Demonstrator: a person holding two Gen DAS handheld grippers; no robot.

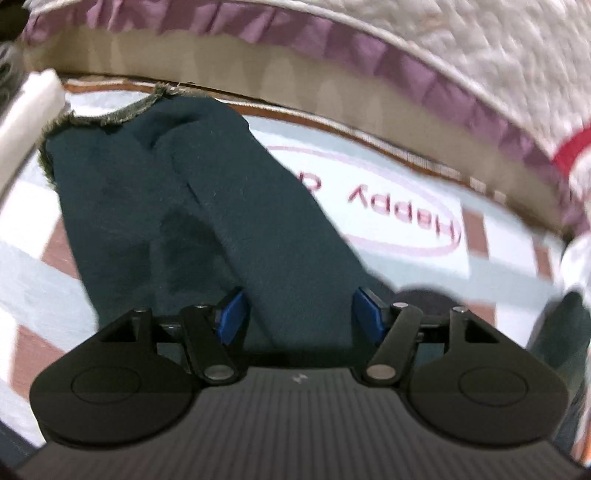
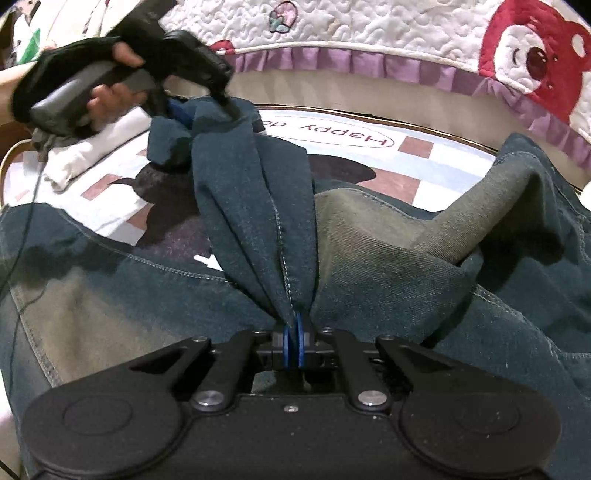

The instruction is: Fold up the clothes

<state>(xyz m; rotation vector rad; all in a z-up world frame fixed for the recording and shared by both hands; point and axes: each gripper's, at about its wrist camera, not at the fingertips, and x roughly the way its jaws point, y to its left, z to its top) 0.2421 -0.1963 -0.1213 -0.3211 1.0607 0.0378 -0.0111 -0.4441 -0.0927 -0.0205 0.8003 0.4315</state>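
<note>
Jeans leg pinched in right gripper jaws, left gripper jaws wide apart around fabric.

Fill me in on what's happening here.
A person is folding dark jeans on a patterned mat beside a quilted bed. The right hand-held gripper is shut on a bunched leg seam. The left hand-held gripper, jaws apart, has the other end of that leg between its fingers. A white cloth lies further back.
</note>
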